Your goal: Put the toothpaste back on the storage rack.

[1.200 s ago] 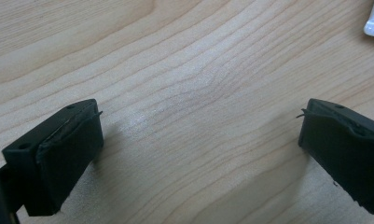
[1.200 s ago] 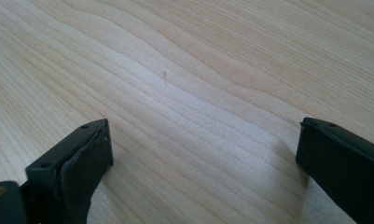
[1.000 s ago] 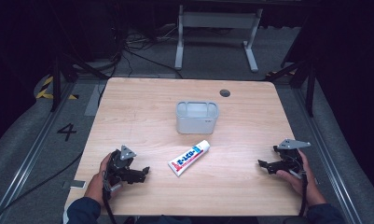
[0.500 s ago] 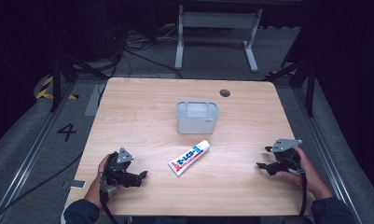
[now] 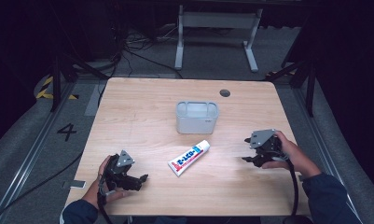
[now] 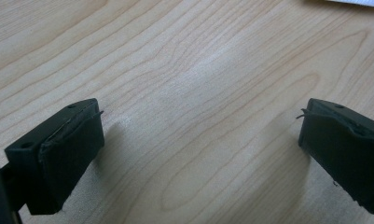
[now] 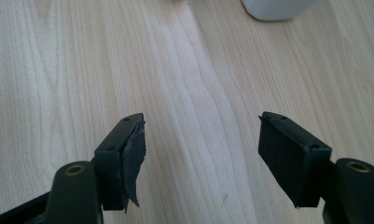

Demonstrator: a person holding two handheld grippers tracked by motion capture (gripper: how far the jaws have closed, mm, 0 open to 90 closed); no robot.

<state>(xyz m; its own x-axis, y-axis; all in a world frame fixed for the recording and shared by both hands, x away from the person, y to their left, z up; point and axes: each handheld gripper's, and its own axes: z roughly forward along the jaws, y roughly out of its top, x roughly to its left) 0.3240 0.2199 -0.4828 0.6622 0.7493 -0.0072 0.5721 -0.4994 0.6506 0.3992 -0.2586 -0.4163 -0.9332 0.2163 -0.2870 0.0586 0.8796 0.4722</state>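
my right claw [image 5: 248, 150] hovers with jaws apart on nothing, having just opened a little. left claw [image 5: 140, 178] wide apart. toothpaste tube [image 5: 189, 157] lies between them, near the grey bin [image 5: 197, 117].

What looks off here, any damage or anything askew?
One thing: the black pad on the left finger in the right gripper view is frayed, its edge peeling off the finger. Otherwise tidy: the white toothpaste tube lies diagonally on the light wooden table, near the upright grey plastic holder. Nothing spilled.
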